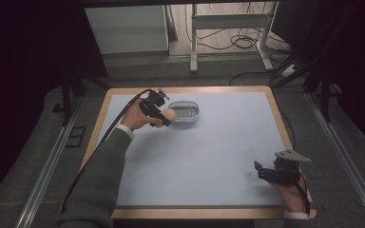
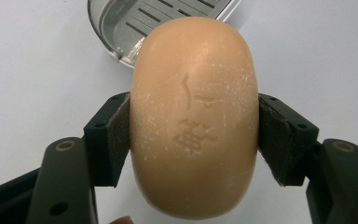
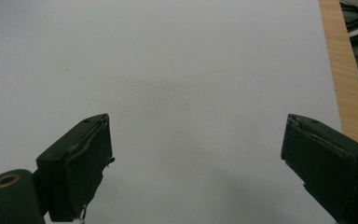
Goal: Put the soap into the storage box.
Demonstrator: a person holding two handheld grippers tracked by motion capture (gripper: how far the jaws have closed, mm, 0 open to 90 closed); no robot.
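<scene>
Item: tan oval soap bar (image 2: pixel 193 116), embossed face; rigid, likely slick, dentable; best held across flat sides; left gripper (image 2: pixel 193 140) clamps it there beside slotted metal soap dish (image 2: pixel 121 28); right gripper (image 3: pixel 193 158) gapes, holding nothing.

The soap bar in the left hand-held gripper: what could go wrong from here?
1. The soap bar is rounded and smooth, and the left hand-held gripper pinches only its sides, so it could slip out.
2. The soap dish is small, and the bar hangs near its left rim, so it may land on the rim or the table.
</scene>
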